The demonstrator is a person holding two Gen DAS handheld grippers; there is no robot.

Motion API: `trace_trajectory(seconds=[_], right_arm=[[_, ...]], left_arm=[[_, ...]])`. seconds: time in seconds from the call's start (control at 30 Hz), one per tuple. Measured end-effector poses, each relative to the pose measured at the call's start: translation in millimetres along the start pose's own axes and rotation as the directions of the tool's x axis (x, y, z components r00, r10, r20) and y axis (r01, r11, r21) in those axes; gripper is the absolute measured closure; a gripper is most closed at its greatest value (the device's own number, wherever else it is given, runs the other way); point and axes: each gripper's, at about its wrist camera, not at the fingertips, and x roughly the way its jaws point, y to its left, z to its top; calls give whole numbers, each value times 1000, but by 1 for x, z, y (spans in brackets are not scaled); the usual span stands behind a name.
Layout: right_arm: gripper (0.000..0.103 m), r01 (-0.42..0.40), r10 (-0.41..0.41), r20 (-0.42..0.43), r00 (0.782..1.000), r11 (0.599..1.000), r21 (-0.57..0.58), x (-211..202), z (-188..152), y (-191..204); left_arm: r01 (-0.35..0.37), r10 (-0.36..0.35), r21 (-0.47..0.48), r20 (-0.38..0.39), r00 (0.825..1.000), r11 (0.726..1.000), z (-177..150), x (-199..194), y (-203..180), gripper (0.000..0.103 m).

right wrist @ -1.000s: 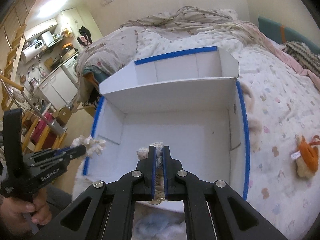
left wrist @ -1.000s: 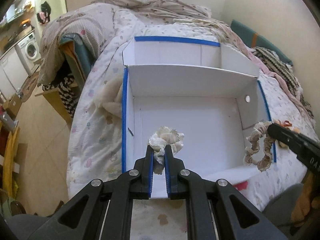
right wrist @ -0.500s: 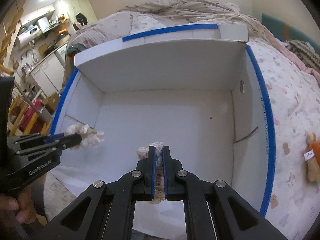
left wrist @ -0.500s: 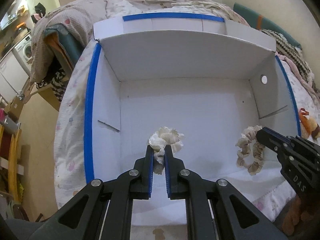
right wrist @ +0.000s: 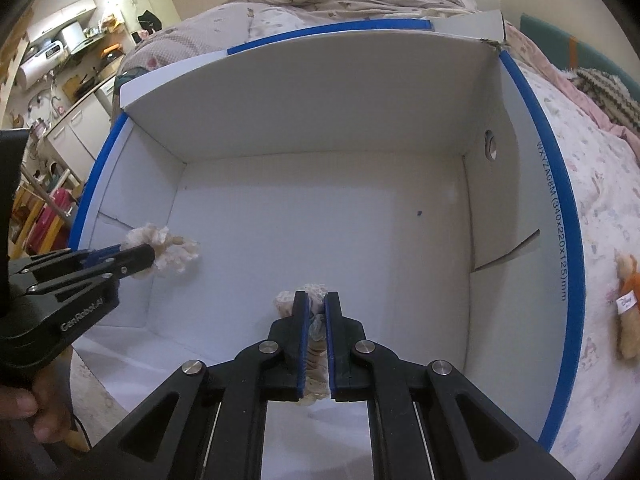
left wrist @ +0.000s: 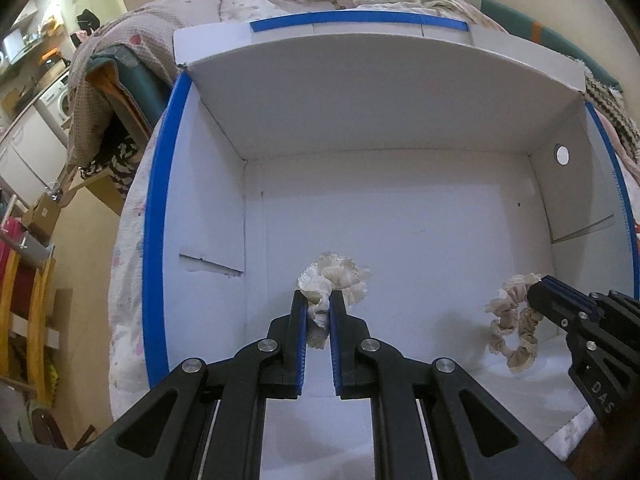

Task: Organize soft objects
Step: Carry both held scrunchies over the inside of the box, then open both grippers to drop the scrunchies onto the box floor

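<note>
Both grippers hover inside a white cardboard box [left wrist: 400, 120] on a bed. The left gripper [left wrist: 318, 304] clamps a cream scrunchie [left wrist: 336, 276]; the right gripper [right wrist: 316, 306] clamps a beige scrunchie [left wrist: 512, 320]. Ruffles could snag on the jaws at release.

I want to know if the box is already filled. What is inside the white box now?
Inside the white box only the two claws reach in: left claw grips a cream scrunchie, right claw grips a beige scrunchie. The floor seen is bare; the near strip is covered.
</note>
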Motion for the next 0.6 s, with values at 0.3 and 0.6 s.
trace_trajectory(seconds=[0.3,0.6], right_arm=[[84,-29,29,22,999,999,15,-6,0,-4],[31,-7,6,94,996,1000,13,-22,-2,-2]], left_arm=[[-9,9,-9,-7,1000,1000,0,4,-2,92],[-24,24,-36,-14,1000,999,0,1,2,46]])
